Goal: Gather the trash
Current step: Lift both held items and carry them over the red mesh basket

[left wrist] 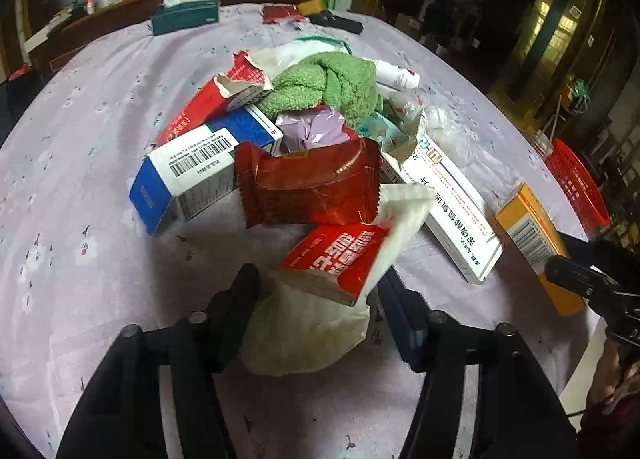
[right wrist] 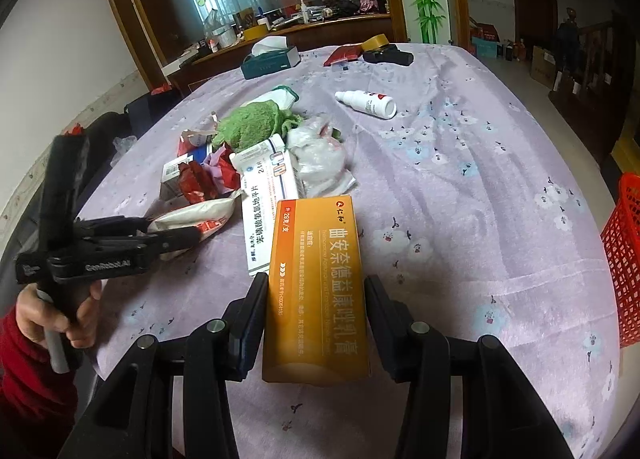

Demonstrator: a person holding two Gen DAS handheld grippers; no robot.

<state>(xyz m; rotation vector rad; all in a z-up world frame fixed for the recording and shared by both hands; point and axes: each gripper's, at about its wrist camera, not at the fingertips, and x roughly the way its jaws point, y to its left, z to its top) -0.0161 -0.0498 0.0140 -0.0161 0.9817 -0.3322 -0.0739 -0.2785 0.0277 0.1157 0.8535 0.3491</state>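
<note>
Straddling the orange medicine box [right wrist: 316, 291] with my right gripper [right wrist: 316, 323], I have one finger on each long side, lower centre of the right wrist view; the left finger looks to be touching the carton while a thin gap shows on the right, so I read the jaws as spread and not yet clamped. I came at it lengthwise because the narrow width is what fits between the fingers. My left gripper [left wrist: 316, 299] sits at the bottom centre of its own view, jaws apart around a crumpled white bag [left wrist: 304, 335] with a torn red-and-white packet [left wrist: 340, 259] lying over it; nothing there is pinched, and the packet is motion-blurred. The trash is heaped mid-table on the lilac flowered tablecloth [left wrist: 80, 199]: a dark red foil wrapper [left wrist: 308, 187], a blue-and-white barcoded box [left wrist: 188, 179], a long white medicine box [left wrist: 448, 211], a green knitted cloth [left wrist: 332, 87] and clear plastic film [right wrist: 320, 159]. A white spray bottle [right wrist: 368, 103] lies apart, upper centre of the right view. The red mesh basket [right wrist: 624, 259] at the right edge is, I judge, where it all goes, so taking the near, rigid box with the right hand makes sense. The teal tissue box [right wrist: 272, 59] at the far end looks in use, not trash.
</note>
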